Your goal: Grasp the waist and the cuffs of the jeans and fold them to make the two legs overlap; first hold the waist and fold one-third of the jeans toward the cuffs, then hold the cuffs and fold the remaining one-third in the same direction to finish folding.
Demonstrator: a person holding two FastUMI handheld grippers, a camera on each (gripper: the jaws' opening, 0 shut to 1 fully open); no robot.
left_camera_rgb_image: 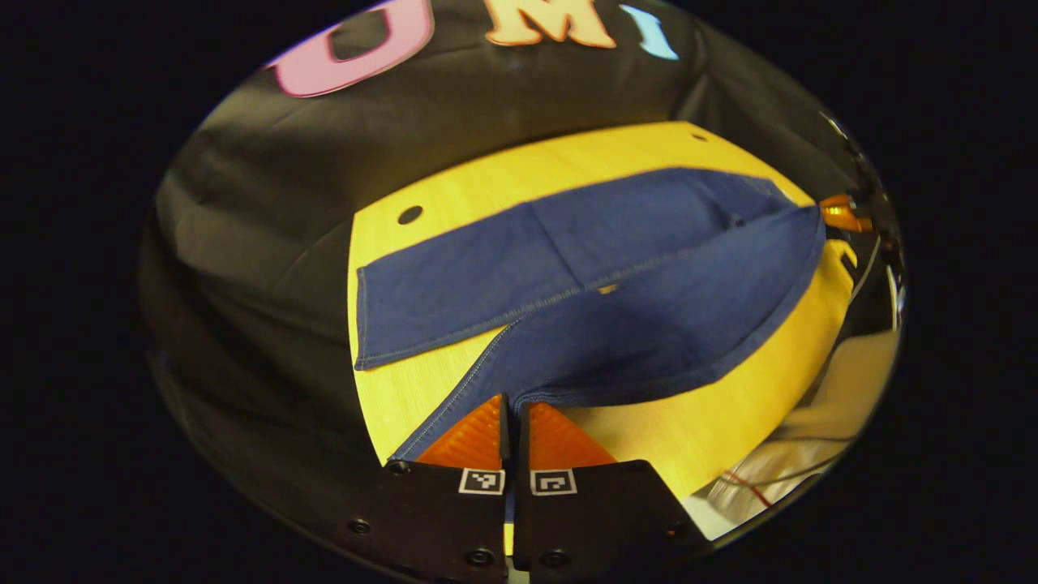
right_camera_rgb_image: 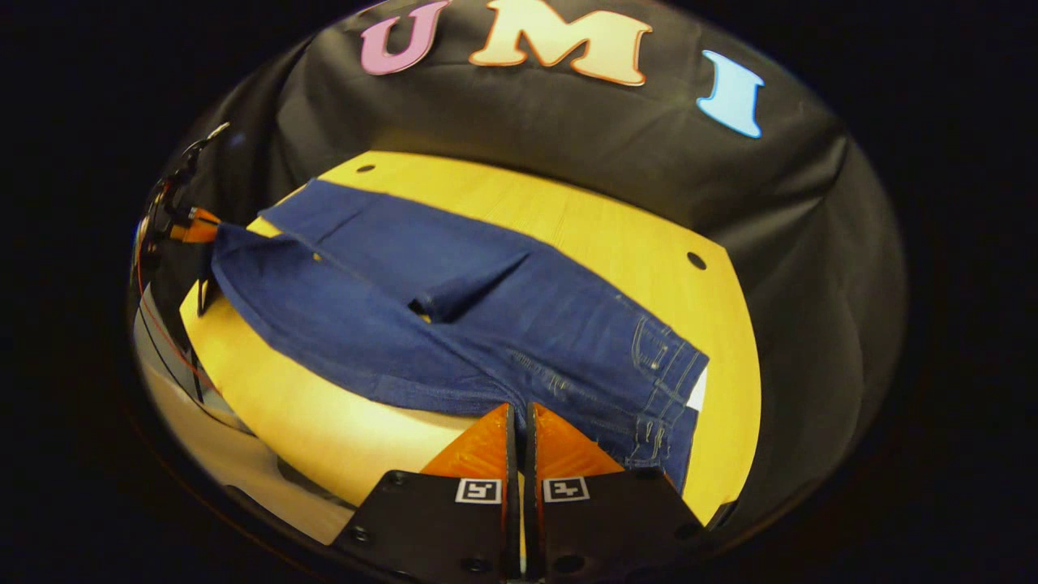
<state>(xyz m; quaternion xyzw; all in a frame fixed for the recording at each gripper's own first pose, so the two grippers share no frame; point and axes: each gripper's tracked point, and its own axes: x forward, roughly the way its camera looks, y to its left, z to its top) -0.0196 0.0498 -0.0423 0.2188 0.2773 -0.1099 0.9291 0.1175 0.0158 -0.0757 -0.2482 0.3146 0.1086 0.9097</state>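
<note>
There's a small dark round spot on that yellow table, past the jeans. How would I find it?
Start at the yellow table in front of the black cloth wall. Follow the jeans to their waist end, then look beyond it toward the table's far corner: the dark round hole sits there on bare wood, apart from the denim.

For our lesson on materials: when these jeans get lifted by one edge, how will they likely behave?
The jeans will probably flop and drape rather than hold shape: the near leg already sags in a curve between the left gripper and the right gripper. Being thick denim, they are likely fairly heavy. They may drag across the smooth wooden table.
</note>
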